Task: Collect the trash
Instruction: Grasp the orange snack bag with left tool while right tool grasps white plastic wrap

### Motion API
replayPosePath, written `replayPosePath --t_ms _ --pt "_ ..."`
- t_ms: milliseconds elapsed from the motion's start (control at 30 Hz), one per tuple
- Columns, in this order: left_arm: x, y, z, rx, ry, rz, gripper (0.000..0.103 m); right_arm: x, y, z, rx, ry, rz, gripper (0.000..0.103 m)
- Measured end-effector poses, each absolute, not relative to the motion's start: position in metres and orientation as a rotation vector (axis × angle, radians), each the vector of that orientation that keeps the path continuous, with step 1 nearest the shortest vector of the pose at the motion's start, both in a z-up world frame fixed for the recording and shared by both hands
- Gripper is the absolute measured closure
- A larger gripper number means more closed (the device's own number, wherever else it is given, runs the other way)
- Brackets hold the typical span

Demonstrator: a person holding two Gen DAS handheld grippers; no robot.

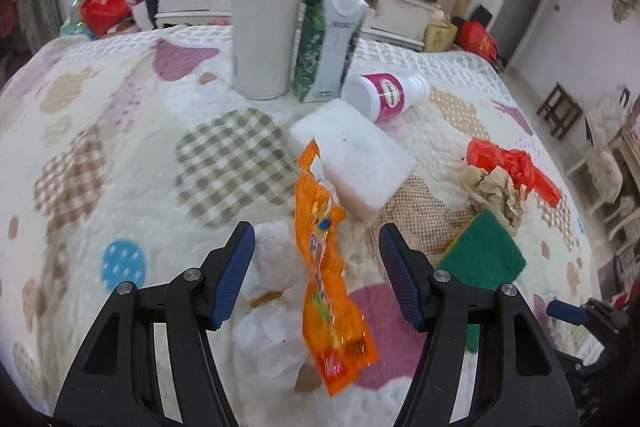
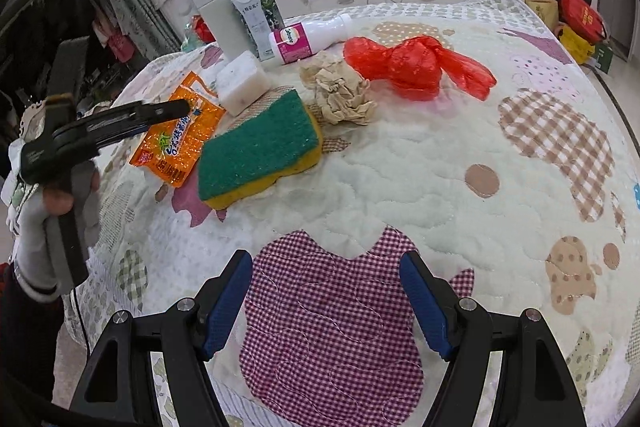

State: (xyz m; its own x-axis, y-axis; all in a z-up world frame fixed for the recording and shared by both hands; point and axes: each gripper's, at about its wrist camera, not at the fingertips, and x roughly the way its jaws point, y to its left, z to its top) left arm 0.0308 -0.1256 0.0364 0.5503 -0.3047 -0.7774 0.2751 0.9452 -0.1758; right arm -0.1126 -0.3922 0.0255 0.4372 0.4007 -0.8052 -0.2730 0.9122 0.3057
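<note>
With both jaws parted and empty, the left gripper (image 1: 317, 259) is poised over the orange snack wrapper (image 1: 326, 291) at lower centre, so lowering and closing seem required next, while the right gripper (image 2: 326, 297) is held over bare quilt (image 2: 400, 167).

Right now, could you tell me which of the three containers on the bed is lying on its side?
The pink-labelled bottle lies on its side; the white canister and the carton beside it both stand upright.
</note>
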Motion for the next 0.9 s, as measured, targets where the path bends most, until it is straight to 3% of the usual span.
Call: replayPosePath --t_ms 67,200,300,900 --pt "0.037 -0.136 0.032 0.001 0.950 -0.360 0.048 -0.110 -0.390 0.025 0.136 1.040 0.418 0.029" --pt "0.041 -0.145 0.030 0.034 0.968 -0.380 0.084 -0.103 -0.383 0.022 0.136 1.049 0.422 0.029" --pt "0.035 -0.143 0.031 0.039 0.972 -0.408 0.091 -0.096 -0.377 0.020 0.135 1.054 0.433 0.029" --pt "-0.013 -0.042 0.098 -0.277 0.820 -0.405 0.091 -0.075 -0.317 0.028 0.116 1.044 0.568 0.029"
